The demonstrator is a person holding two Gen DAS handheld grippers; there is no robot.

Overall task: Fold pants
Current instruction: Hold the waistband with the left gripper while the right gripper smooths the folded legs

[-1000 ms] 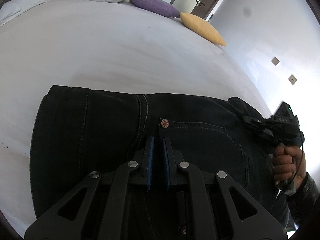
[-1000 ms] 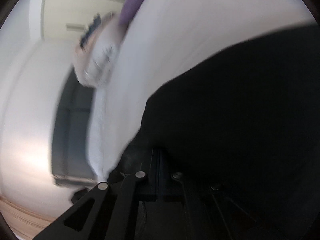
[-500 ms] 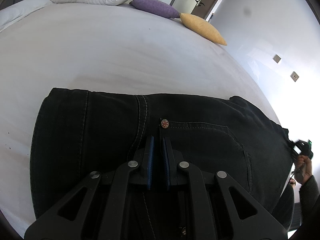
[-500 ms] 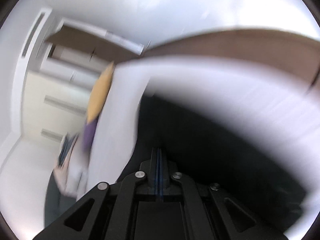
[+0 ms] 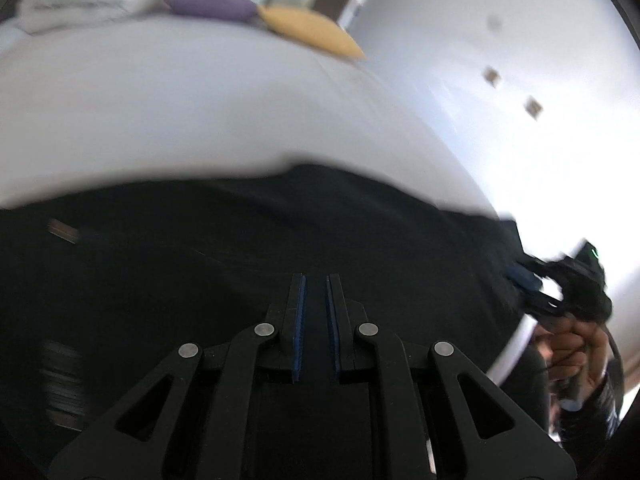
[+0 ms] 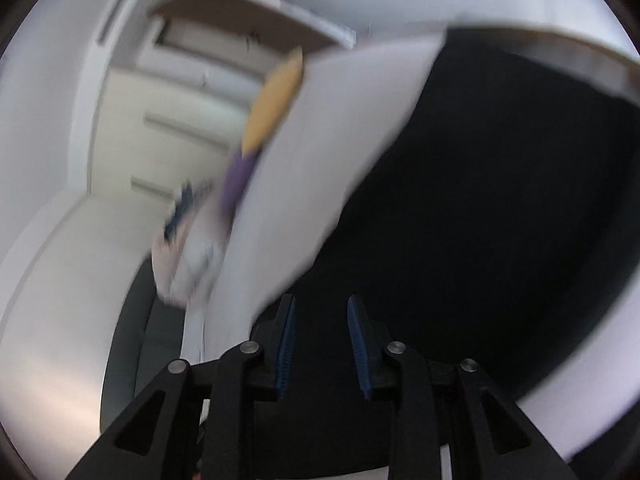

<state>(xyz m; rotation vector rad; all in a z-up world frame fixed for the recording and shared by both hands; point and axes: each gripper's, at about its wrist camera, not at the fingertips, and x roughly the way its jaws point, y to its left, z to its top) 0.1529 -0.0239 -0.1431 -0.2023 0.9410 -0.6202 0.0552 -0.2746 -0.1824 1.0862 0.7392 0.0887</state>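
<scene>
The black pants (image 5: pixel 240 260) lie flat across the white bed (image 5: pixel 180 112), blurred by motion. A small brown label (image 5: pixel 62 230) shows at their left. My left gripper (image 5: pixel 315 280) is low over the dark cloth, shut to a narrow slit, and I see no fabric pinched in it. In the right wrist view the pants (image 6: pixel 500 200) fill the right side. My right gripper (image 6: pixel 320 304) is over them with its jaws opening, nothing gripped between the blue pads (image 6: pixel 286 344). The left wrist view also shows the right gripper (image 5: pixel 532 280) at the pants' right edge, with a hand (image 5: pixel 576 340) on it.
A purple cushion (image 5: pixel 210 4), a yellow cushion (image 5: pixel 308 32) and a rolled white duvet (image 5: pixel 80 4) lie at the bed's far end. A white wall with two sockets (image 5: pixel 492 76) runs along the right. A pale wardrobe (image 6: pixel 180 120) stands beyond the bed.
The left view has slid across the pants, so the button is out of sight and a label shows. The right gripper's jaws have parted, and it is back at the pants' right edge.
</scene>
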